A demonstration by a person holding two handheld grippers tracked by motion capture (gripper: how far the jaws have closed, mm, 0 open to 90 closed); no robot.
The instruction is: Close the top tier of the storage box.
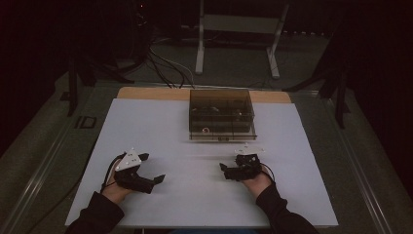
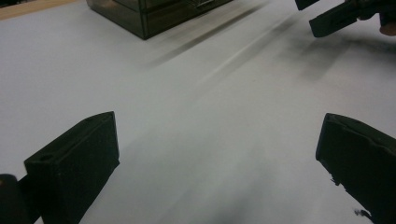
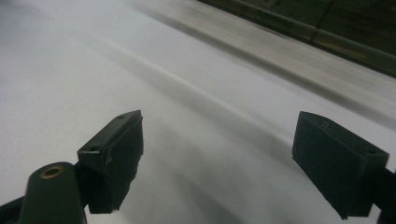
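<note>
A smoky see-through box (image 1: 221, 114) with compartments stands at the back middle of the white table (image 1: 160, 126); small items lie inside it, too dim to name. My left gripper (image 1: 153, 167) rests low over the front left of the table, its jaws wide apart and nothing between them. In the left gripper view, the left gripper (image 2: 219, 158) frames bare table, with the box (image 2: 154, 16) ahead at the top. My right gripper (image 1: 224, 171) sits at the front right, pointing left, open and empty. In the right gripper view, the right gripper (image 3: 217, 158) faces bare table beside the box (image 3: 327, 28).
The right gripper (image 2: 336, 16) shows at the top right of the left gripper view. A wooden strip (image 1: 151, 92) borders the table's far edge. Cables (image 1: 165, 68) and a white stand (image 1: 238, 29) lie on the dark floor beyond.
</note>
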